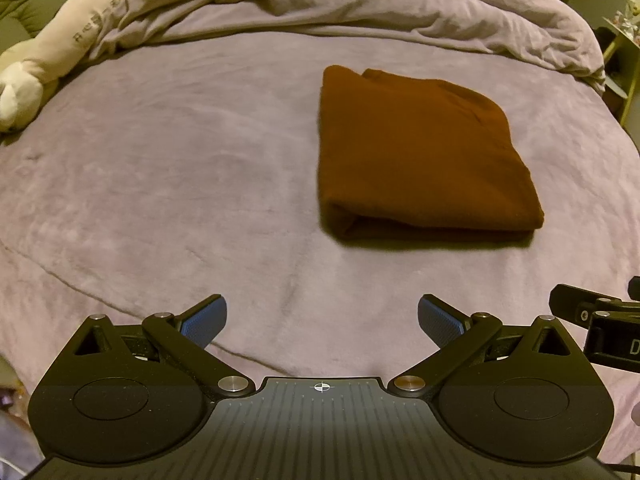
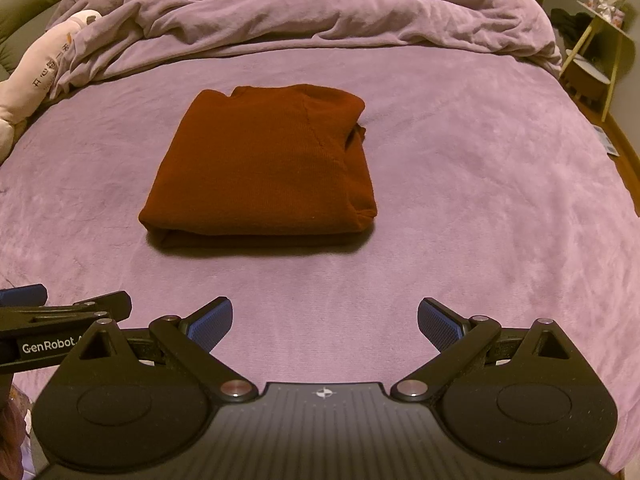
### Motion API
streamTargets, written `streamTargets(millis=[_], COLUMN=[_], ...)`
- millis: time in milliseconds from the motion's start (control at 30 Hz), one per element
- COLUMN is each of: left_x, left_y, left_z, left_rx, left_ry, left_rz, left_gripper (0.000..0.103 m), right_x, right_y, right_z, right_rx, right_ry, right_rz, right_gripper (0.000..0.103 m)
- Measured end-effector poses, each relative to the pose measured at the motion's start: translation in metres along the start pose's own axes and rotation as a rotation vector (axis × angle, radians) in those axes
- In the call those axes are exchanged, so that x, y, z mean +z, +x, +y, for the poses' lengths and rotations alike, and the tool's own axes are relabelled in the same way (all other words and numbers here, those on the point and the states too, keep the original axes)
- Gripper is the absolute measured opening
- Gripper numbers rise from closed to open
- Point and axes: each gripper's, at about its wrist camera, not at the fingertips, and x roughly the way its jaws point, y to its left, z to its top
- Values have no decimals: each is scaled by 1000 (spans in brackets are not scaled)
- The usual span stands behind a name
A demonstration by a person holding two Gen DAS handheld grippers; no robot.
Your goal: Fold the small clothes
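I am looking down a bed spread with a soft lilac blanket, its far end heaped with a rumpled duvet of the same colour. A pale plush toy lies along the bed's left edge, and a small yellow-legged side table stands off to the right by the wall.

The rust-brown garment sits on the flat part of the blanket, out ahead of both tools and well apart from them. It is already a compact rectangular bundle: layers stacked, a rounded fold along the near edge, and what looks like a neckline or collar at the far end. On the right side, in the right wrist view, a bit of fabric bulges out below the top layer, so that edge is not quite tidy.

My left gripper hovers low over the blanket, jaws spread wide and holding nothing. My right gripper is the same: wide apart, empty, just beside the left one.

I judge the folding of this piece essentially done. What may remain is tucking in that loose right edge, or setting the bundle aside; I see no other clothes waiting on the bed.
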Motion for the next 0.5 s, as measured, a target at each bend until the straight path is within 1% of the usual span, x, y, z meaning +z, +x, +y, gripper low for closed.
streamTargets(millis=[500], left_x=[-2], left_y=[1], left_z=[-1], left_rx=[-13], left_ry=[19], left_rz=[4], left_gripper=[103], right_x=[-1], right_y=[-2], right_z=[-1], right_rx=[-2], right_ry=[12], right_rz=[-3], right_gripper=[99])
